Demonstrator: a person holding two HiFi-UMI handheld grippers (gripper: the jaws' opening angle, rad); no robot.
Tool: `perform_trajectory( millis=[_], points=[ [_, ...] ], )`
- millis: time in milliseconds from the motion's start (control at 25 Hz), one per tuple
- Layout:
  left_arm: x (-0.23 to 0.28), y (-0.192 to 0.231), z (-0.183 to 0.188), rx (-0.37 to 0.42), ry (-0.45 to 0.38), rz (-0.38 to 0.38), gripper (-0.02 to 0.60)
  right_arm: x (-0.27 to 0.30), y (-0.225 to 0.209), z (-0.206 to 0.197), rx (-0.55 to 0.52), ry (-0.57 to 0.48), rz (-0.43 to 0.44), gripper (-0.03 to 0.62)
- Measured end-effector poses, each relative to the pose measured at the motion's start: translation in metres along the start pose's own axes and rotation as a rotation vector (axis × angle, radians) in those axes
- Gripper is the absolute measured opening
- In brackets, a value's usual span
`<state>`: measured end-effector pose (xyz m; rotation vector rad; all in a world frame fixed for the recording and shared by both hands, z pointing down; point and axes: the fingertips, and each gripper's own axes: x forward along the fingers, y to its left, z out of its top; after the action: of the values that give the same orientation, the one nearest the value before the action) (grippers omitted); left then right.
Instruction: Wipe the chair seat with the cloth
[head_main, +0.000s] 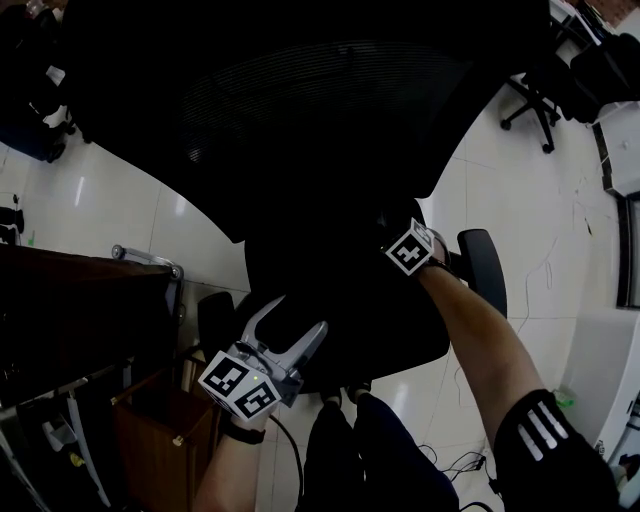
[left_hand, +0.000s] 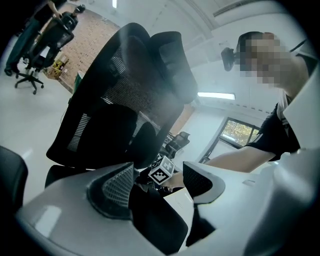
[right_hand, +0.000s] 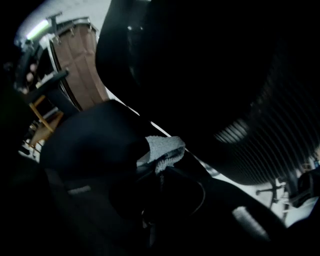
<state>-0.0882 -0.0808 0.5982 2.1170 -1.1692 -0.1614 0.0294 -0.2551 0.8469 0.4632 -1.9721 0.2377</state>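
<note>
Step in hand (judged): the wipe itself, early on. Cloth (right_hand: 162, 149) is clamped in R gripper (right_hand: 158, 169), jaws closed on a bunched grey corner. It's carried low over the chair seat (head_main: 340, 310), twd the rear where seat meets backrest (head_main: 300, 110). Contact w/ seat can't be confirmed, as right gripper view is too dark. L gripper (head_main: 290, 322) is held w/ jaws spread and nothing between them. It's parked at the seat's front-left edge, just beside near armrest (head_main: 213, 318).

Next move (est.): cloth to be pressed flat on seat and dragged frontward in overlapping passes. Only a small wad is exposed, so load should be put on cloth, not on jaw tips. L gripper could be used to steady the chair, since a swivel under push is likely.

Around:
- Far armrest (head_main: 482, 265) is close by the forearm (head_main: 478, 338), so sweep to that side is limited.
- Backrest overhangs rear of seat in head view, so sight is blocked there.
- Brown cabinet (head_main: 150, 430) at left, second chair (head_main: 540, 100) well apart at top right, cables (head_main: 450, 462) on floor. None are judged to be in the way.
</note>
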Motion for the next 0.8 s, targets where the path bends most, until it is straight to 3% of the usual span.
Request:
perform_trajectory(
  millis=[80, 280, 440, 600, 800],
  points=[
    [-0.013, 0.005, 0.003, 0.013, -0.006, 0.039, 0.322, 0.004, 0.051, 0.039, 0.014, -0.074, 0.096, 0.029],
    [-0.043, 0.026, 0.01, 0.015, -0.04, 0.111, 0.327, 0.021, 0.18, 0.13, -0.094, -0.189, 0.27, 0.031],
    [-0.064, 0.034, 0.004, 0.017, -0.038, 0.144, 0.328, 0.039, 0.272, 0.15, -0.249, -0.184, 0.376, 0.031],
    [-0.073, 0.039, 0.002, 0.015, -0.055, 0.146, 0.328, 0.062, 0.298, 0.136, -0.271, -0.143, 0.394, 0.031],
    [-0.067, 0.036, -0.002, 0.017, -0.049, 0.129, 0.328, 0.065, 0.264, 0.092, -0.263, -0.103, 0.345, 0.031]
  ],
)
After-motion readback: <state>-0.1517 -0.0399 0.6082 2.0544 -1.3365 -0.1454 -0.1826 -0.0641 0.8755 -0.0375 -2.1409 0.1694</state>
